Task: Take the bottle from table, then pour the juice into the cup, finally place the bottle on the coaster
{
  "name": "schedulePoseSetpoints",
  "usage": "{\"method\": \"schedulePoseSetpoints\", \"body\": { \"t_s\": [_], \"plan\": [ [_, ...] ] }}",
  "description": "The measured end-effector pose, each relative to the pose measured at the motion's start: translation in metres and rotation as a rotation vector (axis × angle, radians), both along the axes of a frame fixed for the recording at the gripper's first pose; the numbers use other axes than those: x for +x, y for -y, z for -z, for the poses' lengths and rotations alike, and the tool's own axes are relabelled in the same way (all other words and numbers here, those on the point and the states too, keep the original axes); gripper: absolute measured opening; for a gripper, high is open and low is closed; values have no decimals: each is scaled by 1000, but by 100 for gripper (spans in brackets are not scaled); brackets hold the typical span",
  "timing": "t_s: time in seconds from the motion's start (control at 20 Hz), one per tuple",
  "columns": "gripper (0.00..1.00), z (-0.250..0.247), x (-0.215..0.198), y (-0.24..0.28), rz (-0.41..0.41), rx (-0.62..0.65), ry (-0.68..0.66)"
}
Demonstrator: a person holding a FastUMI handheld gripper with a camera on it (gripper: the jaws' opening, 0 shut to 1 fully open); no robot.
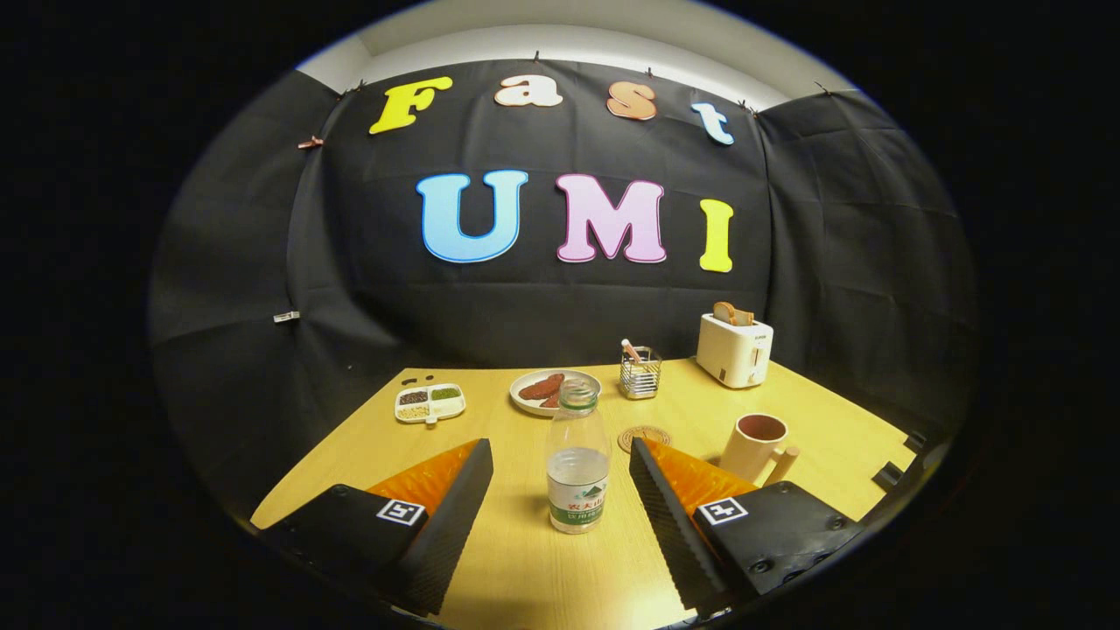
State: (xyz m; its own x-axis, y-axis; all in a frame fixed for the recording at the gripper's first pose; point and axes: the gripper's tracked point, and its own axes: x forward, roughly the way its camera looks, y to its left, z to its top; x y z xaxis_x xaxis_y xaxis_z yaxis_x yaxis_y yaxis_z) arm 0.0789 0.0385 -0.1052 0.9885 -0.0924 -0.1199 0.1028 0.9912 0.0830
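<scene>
A clear plastic bottle (577, 459) with a green label and no cap stands upright on the wooden table (525, 569), partly filled with clear liquid. It stands between my two fingertips, slightly ahead of them, touching neither. My gripper (560, 451) is open wide. A round cork coaster (644, 437) lies just beyond the right finger (665, 507), behind the bottle to its right. A pink mug (756, 448) with a handle stands to the right of the coaster, beyond the right finger.
At the back of the table sit a divided tray of seeds (430, 403), a plate with sausages (554, 390), a wire holder (640, 371) and a white toaster (735, 348) with bread. Black cloth walls close in the table.
</scene>
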Motion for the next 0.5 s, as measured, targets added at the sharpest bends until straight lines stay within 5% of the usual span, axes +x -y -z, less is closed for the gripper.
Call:
{"method": "schedulePoseSetpoints", "body": {
  "t_s": [0.5],
  "plan": [
    [97,80,56,7,71,7,-79]
  ]
}}
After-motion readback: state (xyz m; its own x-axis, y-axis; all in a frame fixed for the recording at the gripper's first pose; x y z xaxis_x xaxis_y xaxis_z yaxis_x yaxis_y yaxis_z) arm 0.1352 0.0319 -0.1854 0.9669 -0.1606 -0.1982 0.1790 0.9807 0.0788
